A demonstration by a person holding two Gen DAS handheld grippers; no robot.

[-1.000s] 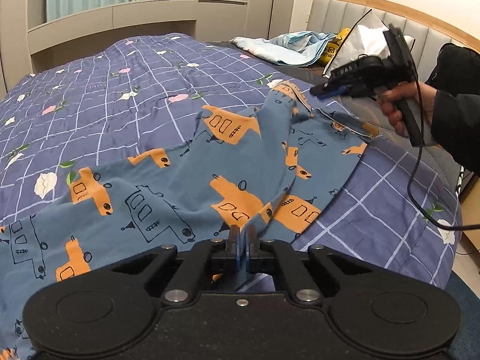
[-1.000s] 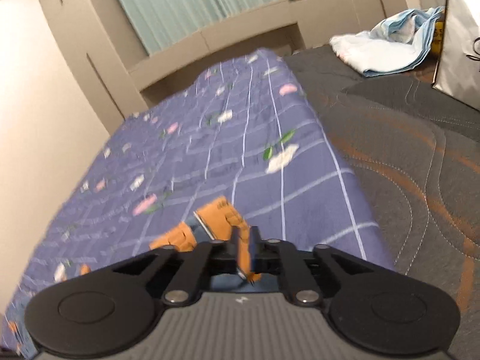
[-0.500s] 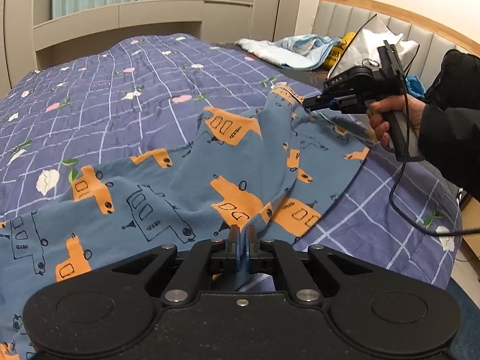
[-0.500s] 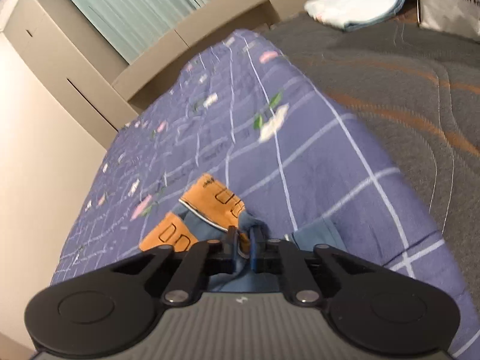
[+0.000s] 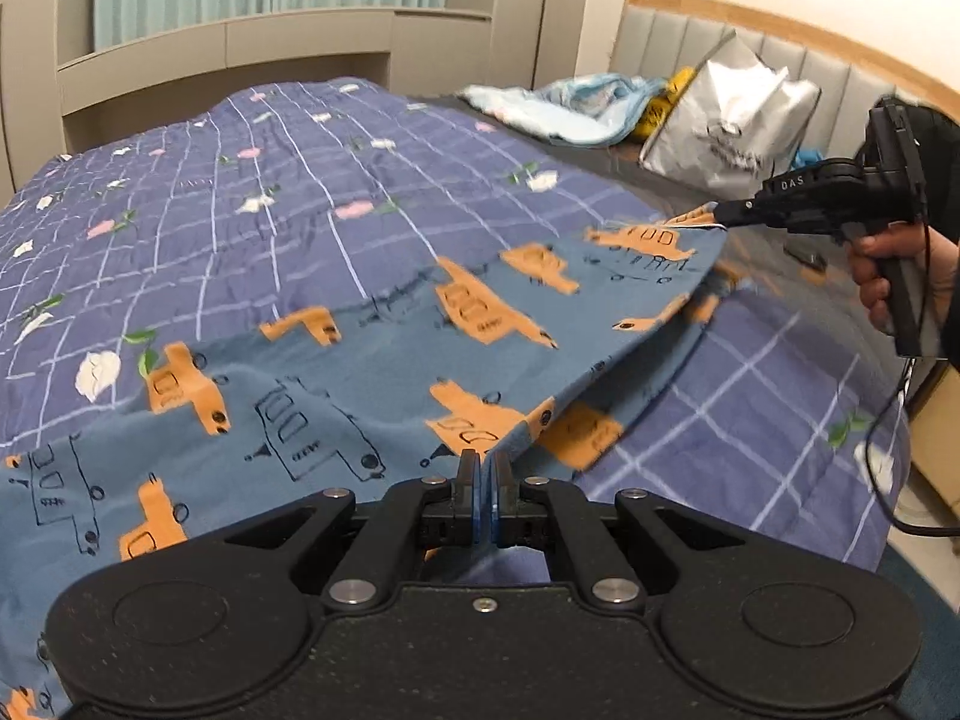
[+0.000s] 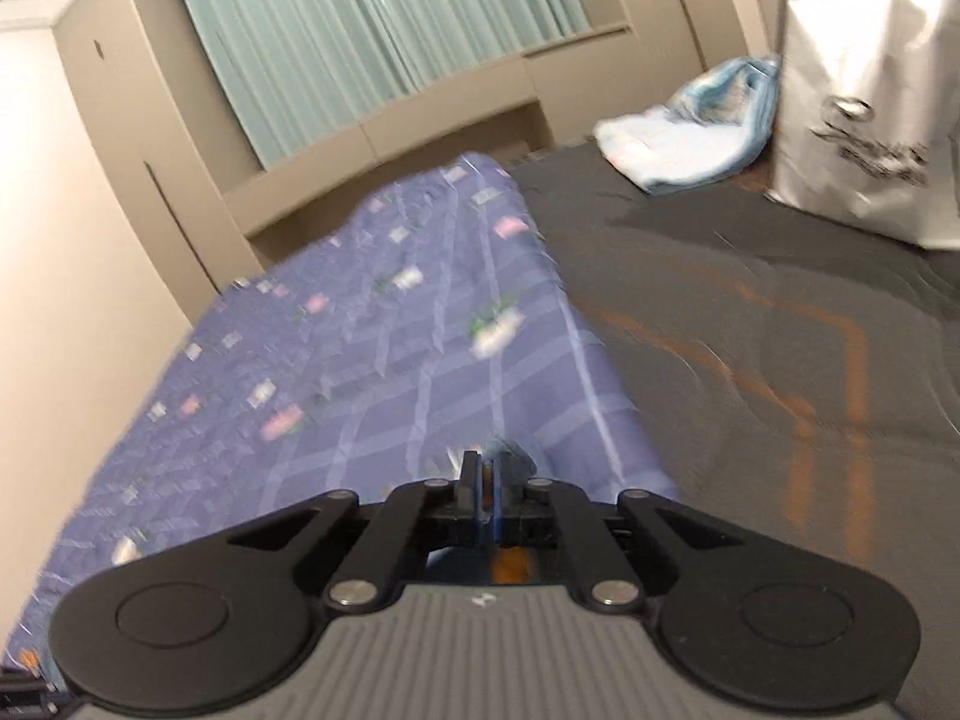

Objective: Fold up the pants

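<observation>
Blue pants [image 5: 372, 372] printed with orange and outlined trucks lie spread over the quilt. My left gripper [image 5: 483, 468] is shut on the near edge of the pants. My right gripper [image 5: 720, 216] is shut on the far corner and holds it lifted and stretched taut to the right. In the right wrist view the right gripper [image 6: 485, 468] pinches a fold of the blue cloth [image 6: 510, 459]; most of the pants are hidden below it.
A purple checked floral quilt [image 5: 240, 192] covers the bed. A grey mattress [image 6: 750, 324] lies bare beyond it. A silver bag [image 5: 732, 120] and a light blue bundle [image 5: 576, 102] sit near the padded headboard [image 5: 660, 42]. The bed's edge drops off at right.
My right gripper has pulled its corner of the pants up and to the right, stretching the cloth flat. My left gripper has kept its grip in place.
</observation>
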